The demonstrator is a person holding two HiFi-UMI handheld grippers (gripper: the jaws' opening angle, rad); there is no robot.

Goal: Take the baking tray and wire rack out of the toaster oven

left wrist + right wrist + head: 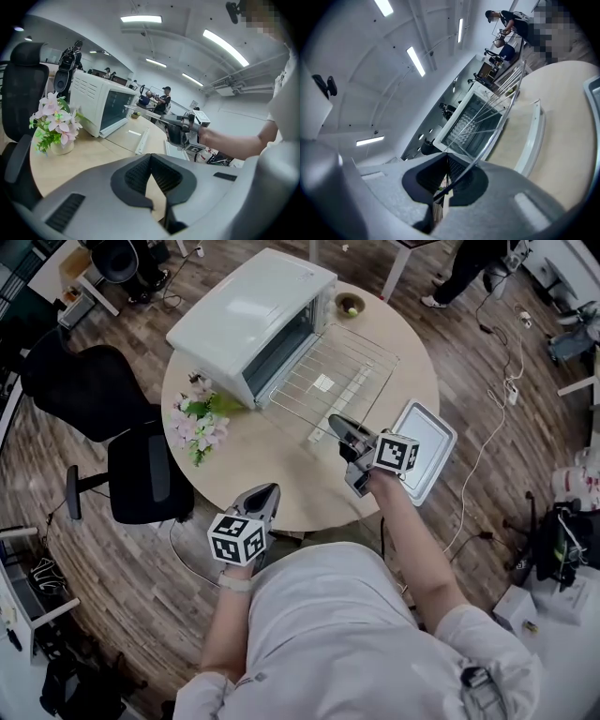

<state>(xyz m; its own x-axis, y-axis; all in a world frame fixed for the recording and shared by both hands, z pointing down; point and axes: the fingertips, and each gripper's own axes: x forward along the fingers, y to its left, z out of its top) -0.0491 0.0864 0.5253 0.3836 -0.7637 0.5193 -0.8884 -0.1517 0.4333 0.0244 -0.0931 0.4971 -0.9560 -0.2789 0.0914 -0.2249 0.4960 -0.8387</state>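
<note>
Head view, and the right gripper (336, 422) has its fingers clamped on the near edge wire of the wire rack (333, 381). The rack hangs out in front of the toaster oven (248, 310), over the dropped door (317, 434). Whether its far edge has left the oven's mouth, I can't tell. The baking tray (427, 451) is already out, lying on the worktop (253, 460) off to the right of the oven's front, just beside that gripper. The left gripper (265, 493) hovers well back from the oven, fingers together on nothing (a spare hand, frankly). A one-edge pinch lets the rack droop, so I'd say draw it straight away from the mouth, level, clear of the door handle, then lay it flat near the tray.
</note>
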